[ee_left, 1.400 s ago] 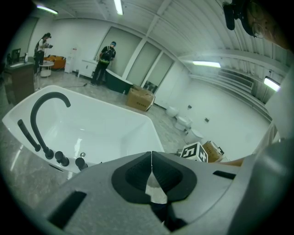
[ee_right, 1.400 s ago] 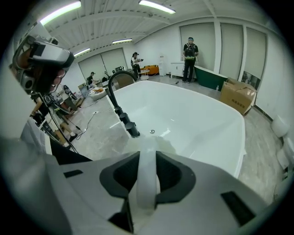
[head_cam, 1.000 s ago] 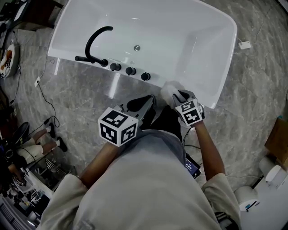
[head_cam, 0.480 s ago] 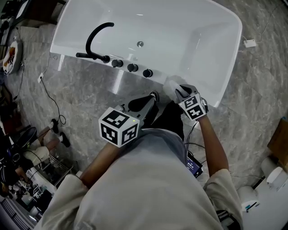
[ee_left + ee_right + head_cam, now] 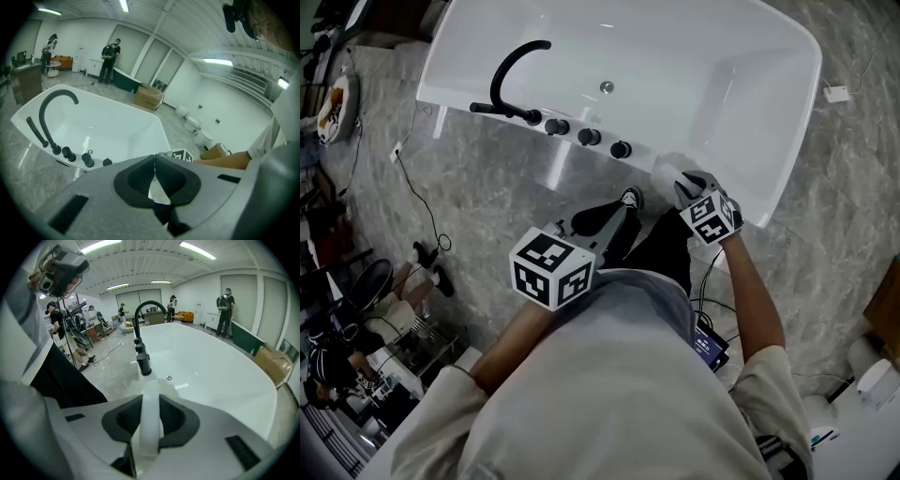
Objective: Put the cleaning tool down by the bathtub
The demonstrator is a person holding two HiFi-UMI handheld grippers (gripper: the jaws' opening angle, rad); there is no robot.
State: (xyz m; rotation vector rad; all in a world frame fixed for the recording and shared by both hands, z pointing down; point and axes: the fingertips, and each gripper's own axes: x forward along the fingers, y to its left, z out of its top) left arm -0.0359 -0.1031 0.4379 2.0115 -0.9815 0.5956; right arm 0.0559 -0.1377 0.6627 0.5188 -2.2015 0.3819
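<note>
The grey marble floor (image 5: 487, 202) fills the head view, and the white bathtub (image 5: 703, 56) stands on it across the top of the frame, its inside bare and dry-looking. The person stands at the tub's near long side in a grey shirt (image 5: 609, 394), with both forearms reaching forward.

On the tub's near deck an arched black faucet (image 5: 498, 82) rises at the left. To its right stand three black knobs (image 5: 589, 137) in a row. A small round drain (image 5: 607, 87) sits in the tub bottom just beyond them.

The left gripper (image 5: 154, 159) hangs over the floor just short of the tub's side, below the knobs. Its marker cube (image 5: 551, 269) is close to the person's body. Its jaws stand together at the tips, with only a small gap between the pads behind them, and nothing is between them.

The right gripper (image 5: 692, 186) is at the tub's near rim, to the right of the last knob, with its marker cube (image 5: 711, 217) just behind. Its jaws are clamped on the cleaning tool (image 5: 150, 427) — a white, strap-like handle that runs up between the two dark pads, which press on it from both sides. In the head view the tool shows as a pale lump ahead of the jaws, over the rim near the tub's right end. Whether it touches the rim cannot be made out.

A thin black cable (image 5: 417, 192) trails across the floor at the left — well apart from both grippers.
</note>
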